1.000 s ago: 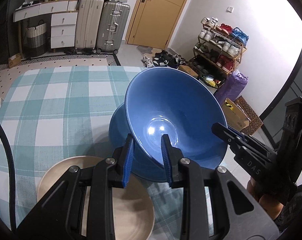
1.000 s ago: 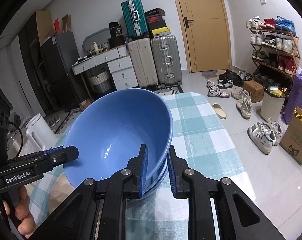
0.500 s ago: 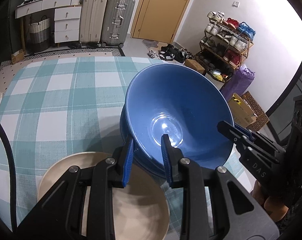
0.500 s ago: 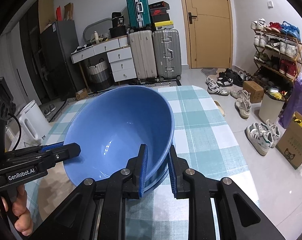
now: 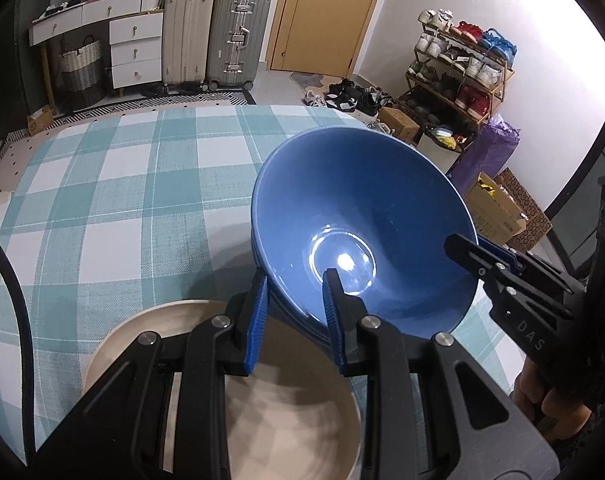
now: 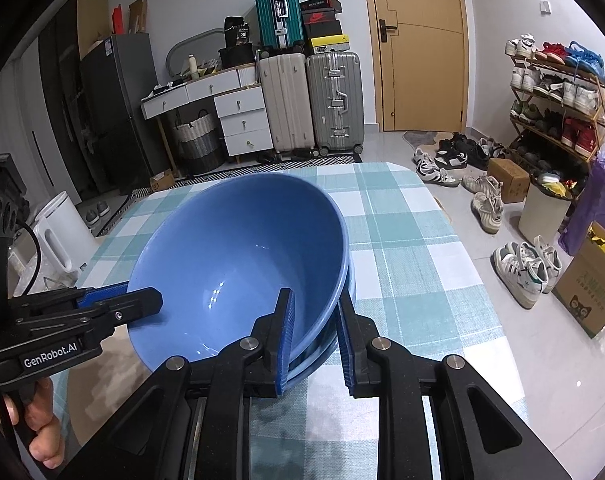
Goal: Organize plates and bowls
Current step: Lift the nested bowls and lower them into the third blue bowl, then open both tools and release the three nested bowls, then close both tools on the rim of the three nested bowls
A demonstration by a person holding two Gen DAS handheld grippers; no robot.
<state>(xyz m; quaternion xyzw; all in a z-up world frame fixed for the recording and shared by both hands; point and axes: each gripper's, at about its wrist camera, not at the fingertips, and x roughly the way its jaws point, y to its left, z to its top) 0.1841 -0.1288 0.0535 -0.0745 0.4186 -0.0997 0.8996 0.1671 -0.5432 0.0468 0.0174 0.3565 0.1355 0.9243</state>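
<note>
Both grippers pinch one blue bowl by its rim: our left gripper (image 5: 295,312) clamps the near rim at lower centre of its view, one pad inside the bowl and one outside, and our right gripper (image 6: 314,334) does the same on the opposite rim, low and centre in its own view. We judge that this top blue bowl (image 5: 362,232) sits tilted inside a second blue bowl (image 6: 344,280), whose rim shows as a thin band just below it, on the teal checked tablecloth (image 5: 114,184). Our main worry is that tilt: if we let go while the top bowl is not seated level, it may rock, slide off the lower one, or clatter. Uneven release is another risk, since one side letting go first would tip the bowl toward the other. The outer left pad hangs just over the beige plate (image 5: 262,400) at the bottom of that view and could knock it. Ceramic rims are slick, so we think a thin pinch could slip.
</note>
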